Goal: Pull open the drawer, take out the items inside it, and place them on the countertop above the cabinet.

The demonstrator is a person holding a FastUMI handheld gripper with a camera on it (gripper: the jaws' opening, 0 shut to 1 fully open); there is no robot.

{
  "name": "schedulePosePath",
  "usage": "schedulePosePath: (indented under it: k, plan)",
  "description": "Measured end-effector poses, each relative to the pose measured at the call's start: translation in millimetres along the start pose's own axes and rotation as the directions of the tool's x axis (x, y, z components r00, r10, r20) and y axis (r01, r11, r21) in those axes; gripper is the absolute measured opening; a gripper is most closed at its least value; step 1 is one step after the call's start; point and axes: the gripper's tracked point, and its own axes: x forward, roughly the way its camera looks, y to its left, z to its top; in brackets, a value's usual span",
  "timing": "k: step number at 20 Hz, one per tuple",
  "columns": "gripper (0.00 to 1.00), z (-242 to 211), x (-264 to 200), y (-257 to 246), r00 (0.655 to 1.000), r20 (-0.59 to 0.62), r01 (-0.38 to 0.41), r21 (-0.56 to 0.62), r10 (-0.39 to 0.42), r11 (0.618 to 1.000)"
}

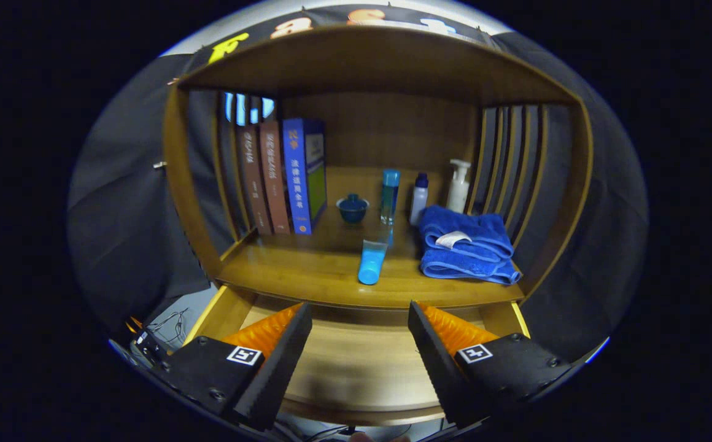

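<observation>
Books (282, 178) stood upright at the back left corner of the countertop (307, 273), leaning close to the cabinet's slatted left wall. Just right of them, toward the back edge, sat a small dark blue lidded cup (352, 208). Next came a tall blue bottle (389, 195) standing upright, and ahead of it, near the countertop's front edge, a light blue tube (371, 261) lay on its side with its cap end pointing to the front. Beside the tall bottle stood a small white bottle with a dark cap (418, 197), then a white pump bottle (458, 185) nearer the back right corner. A folded blue towel (466, 245) rested by the right edge, reaching almost to the front, its white tag on top.

Below the countertop the drawer (356, 362) was pulled open, its wooden floor bare where it showed between the fingers. The gripper (360, 356) hung above that open drawer with its jaws spread wide, holding nothing, one finger over the drawer's left side and the other over its right.
</observation>
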Motion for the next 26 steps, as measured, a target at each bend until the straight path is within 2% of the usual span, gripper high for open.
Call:
schedulePosePath:
  k: [5,11,18,26]
  plan:
    - [1.0,-34.8,-64.7,10.5,0.992,0.121,0.014,0.031,-0.018,0.999]
    - [1.0,-92.0,-98.6,8.0,0.982,0.185,0.029,0.092,-0.046,0.995]
    - [1.0,-159.6,-98.7,5.0,0.972,0.229,0.036,0.079,-0.053,0.996]
    - [1.0,-198.4,-57.6,9.1,0.976,0.208,0.042,0.094,-0.06,0.995]
